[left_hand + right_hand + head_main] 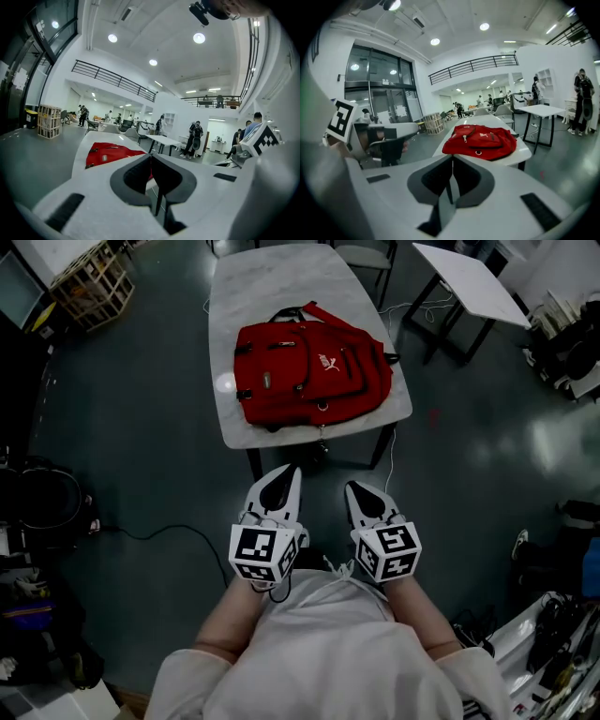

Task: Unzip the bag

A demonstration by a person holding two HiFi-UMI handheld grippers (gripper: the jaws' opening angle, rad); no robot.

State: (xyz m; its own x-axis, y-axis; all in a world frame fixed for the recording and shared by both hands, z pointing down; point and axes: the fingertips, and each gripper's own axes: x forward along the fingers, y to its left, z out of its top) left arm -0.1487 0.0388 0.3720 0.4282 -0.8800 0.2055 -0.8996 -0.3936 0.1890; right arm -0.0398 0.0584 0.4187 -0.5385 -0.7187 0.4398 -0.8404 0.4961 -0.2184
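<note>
A red backpack (pixel 309 376) lies flat on the near end of a white marble-look table (pixel 230 423), its zippers closed as far as I can see. It also shows ahead in the right gripper view as the red backpack (pixel 480 139) and partly behind the jaws in the left gripper view as the backpack (pixel 110 153). Both grippers hover side by side in front of the table, well short of the bag. My left gripper (pixel 290 471) is shut and empty. My right gripper (pixel 355 488) is shut too, holding nothing.
A second white table (pixel 473 282) stands at the back right, chairs (pixel 364 254) beyond the bag's table. A wooden crate (pixel 94 282) sits back left. A black cable (pixel 169 532) trails on the floor at left. Gear lies along both floor edges. People stand in the distance.
</note>
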